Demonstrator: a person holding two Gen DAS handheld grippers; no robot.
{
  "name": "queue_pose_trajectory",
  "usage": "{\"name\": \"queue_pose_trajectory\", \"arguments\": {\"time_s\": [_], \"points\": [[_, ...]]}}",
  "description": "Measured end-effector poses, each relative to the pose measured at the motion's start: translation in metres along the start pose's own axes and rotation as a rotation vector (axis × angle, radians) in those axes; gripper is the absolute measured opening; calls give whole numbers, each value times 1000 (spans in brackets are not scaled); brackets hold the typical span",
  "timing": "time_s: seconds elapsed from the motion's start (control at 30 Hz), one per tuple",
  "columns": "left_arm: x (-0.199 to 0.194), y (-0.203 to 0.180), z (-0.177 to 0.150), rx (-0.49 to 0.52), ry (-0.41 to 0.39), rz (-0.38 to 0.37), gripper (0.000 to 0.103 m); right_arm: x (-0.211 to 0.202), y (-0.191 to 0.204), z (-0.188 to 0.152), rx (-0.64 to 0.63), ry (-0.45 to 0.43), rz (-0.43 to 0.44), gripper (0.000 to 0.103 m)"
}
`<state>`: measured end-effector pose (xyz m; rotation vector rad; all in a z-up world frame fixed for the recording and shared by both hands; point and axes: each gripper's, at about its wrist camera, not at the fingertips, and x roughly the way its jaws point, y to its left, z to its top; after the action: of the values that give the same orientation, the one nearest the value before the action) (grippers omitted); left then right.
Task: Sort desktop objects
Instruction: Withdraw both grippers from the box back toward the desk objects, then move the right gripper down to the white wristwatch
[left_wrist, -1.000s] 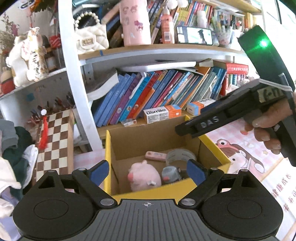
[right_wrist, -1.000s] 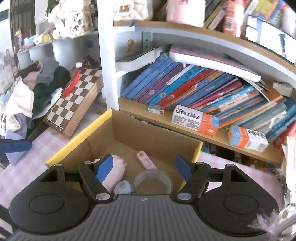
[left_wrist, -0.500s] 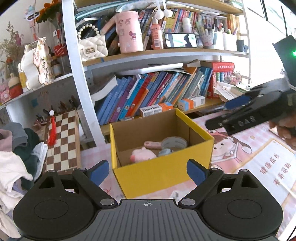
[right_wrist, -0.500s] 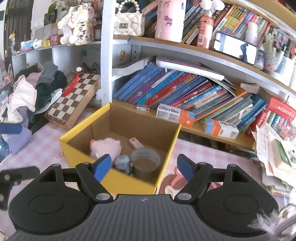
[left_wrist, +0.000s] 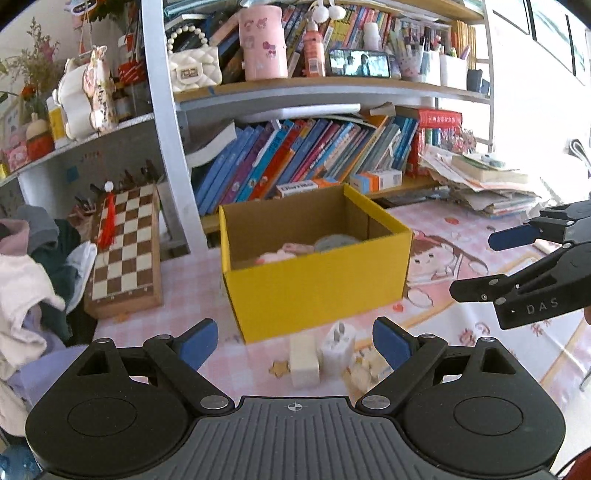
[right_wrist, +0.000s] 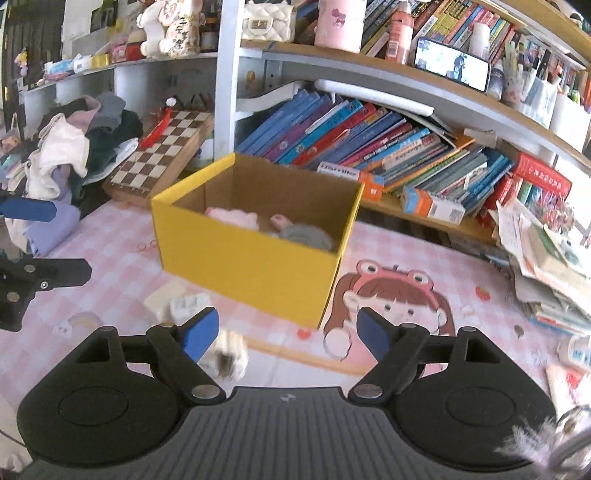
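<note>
A yellow cardboard box stands on the pink checked tablecloth, holding a pink plush, a grey tape roll and a small pink item. In front of it lie a cream eraser block, a white plug adapter and a small pale toy. My left gripper hangs open just short of these, nothing between its fingers. My right gripper is open, its jaws still opening, with a pale blurred toy beside its left finger. The right gripper also shows at the left wrist view's right edge.
Behind the box runs a shelf of slanted books with small cartons. A chessboard case leans at the left beside a heap of clothes. Stacked papers crowd the right. A white shelf post stands behind.
Both grippers have drawn back from over the box, which now looks smaller and farther. The small items in front of it have come into view. The right gripper's jaws have widened.
</note>
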<state>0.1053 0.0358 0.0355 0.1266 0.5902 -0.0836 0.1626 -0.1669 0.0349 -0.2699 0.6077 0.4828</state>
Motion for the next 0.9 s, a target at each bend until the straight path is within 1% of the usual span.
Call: {"name": "queue_pose_trajectory", "arguments": {"time_s": [0.17,0.37,0.57,0.73,0.9], "points": [[-3,-6,-18,4,33,-9,93,-6,13,-18,-1,8,-6,85],[-6,-14,-39,22,71,-16,93,-9,24,-39,19,45,-14,87],[-7,-15,-54,-1,103,-4,93,-10,31,-57,65,86,-24,88],[-3,-19,-62,-4,127,-5,93,-6,40,-66,75,128,5,88],[2,-29,-70,29,165,-20,93,2,43,-69,84,179,19,88]]}}
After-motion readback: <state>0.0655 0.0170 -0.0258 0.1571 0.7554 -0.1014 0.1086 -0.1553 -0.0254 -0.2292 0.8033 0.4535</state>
